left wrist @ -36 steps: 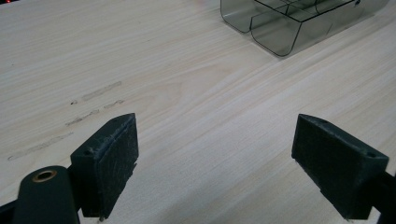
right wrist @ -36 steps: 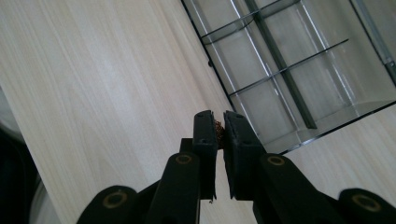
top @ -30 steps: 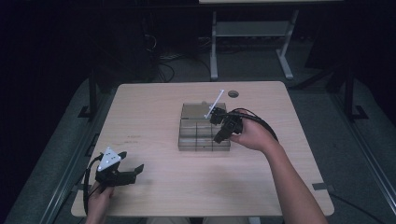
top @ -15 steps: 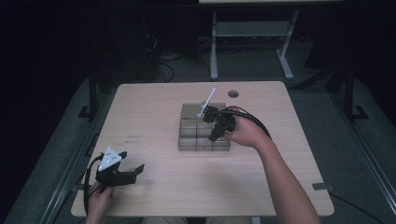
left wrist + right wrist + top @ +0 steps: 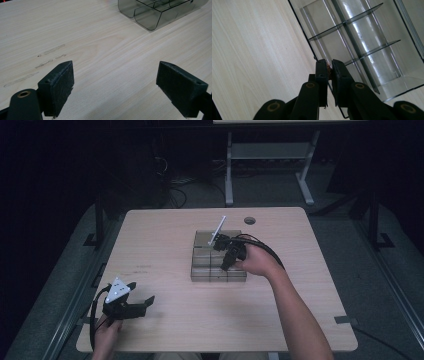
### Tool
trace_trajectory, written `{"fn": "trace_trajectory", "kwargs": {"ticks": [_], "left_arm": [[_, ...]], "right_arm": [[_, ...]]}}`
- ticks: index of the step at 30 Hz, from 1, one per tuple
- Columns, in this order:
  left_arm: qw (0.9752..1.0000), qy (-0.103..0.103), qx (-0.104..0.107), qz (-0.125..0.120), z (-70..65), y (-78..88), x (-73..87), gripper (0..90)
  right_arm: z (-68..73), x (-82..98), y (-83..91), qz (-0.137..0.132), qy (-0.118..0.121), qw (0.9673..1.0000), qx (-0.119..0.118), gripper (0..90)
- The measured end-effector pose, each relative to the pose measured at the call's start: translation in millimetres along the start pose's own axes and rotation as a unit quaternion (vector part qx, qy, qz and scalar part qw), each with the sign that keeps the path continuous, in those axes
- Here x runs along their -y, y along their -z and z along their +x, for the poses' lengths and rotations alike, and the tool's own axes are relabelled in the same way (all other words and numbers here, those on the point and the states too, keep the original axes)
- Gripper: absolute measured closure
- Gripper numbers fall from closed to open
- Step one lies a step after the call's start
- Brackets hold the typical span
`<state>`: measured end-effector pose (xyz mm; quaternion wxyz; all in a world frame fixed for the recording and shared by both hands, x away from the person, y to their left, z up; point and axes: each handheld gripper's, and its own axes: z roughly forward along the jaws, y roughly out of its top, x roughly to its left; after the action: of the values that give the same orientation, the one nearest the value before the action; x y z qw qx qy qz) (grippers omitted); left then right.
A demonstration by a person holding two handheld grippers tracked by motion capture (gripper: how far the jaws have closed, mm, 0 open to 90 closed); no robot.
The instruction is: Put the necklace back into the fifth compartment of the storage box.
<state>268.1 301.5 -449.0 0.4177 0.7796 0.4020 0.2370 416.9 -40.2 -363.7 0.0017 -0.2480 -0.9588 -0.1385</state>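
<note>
A clear smoked-plastic organiser box [image 5: 205,270] with several compartments lies in the middle of the wooden table [image 5: 160,235]. My right gripper [image 5: 226,265] hangs over the box's right half, pointing down. In the right gripper view its jaws [image 5: 330,68] are shut on a small reddish-brown piece [image 5: 329,68], just above the box's edge and its empty compartments [image 5: 367,37]. My left gripper [image 5: 147,302] rests near the table's front left corner. Its jaws [image 5: 122,85] stand wide open with nothing between them, and the box [image 5: 150,12] lies farther off.
A round cable hole [image 5: 250,220] sits in the tabletop behind the box. A metal stand [image 5: 270,165] is on the floor beyond the table. Bare wood surrounds the box on all sides.
My right hand has moved a little to the left and lower over the box, jaws still shut. The left gripper has not moved.
</note>
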Motion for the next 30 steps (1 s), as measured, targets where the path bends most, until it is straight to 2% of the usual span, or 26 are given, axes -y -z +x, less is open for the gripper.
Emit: {"fn": "trace_trajectory", "kwargs": {"ticks": [6, 7, 22, 30], "left_arm": [[1.0000, -0.001, 0.000, 0.003, -0.9, -0.5, -0.4, 14.3], [1.0000, -0.007, 0.000, 0.007, -0.2, -0.2, -0.5, 14.3], [1.0000, -0.006, 0.001, 0.006, 0.4, 0.3, -0.1, 14.3], [1.0000, -0.002, 0.004, 0.002, -1.9, -1.2, -0.4, 14.3]], "right_arm": [[-1.9, -3.7, -5.8, 0.006, -0.001, 1.0000, 0.002, 83.0], [-2.1, -4.4, -6.5, 0.007, -0.003, 1.0000, 0.002, 83.0], [-8.6, -12.0, -21.3, 0.010, -0.013, 0.9999, 0.000, 83.0], [-8.6, -15.6, -31.2, 0.027, -0.013, 0.9996, 0.004, 83.0]]}}
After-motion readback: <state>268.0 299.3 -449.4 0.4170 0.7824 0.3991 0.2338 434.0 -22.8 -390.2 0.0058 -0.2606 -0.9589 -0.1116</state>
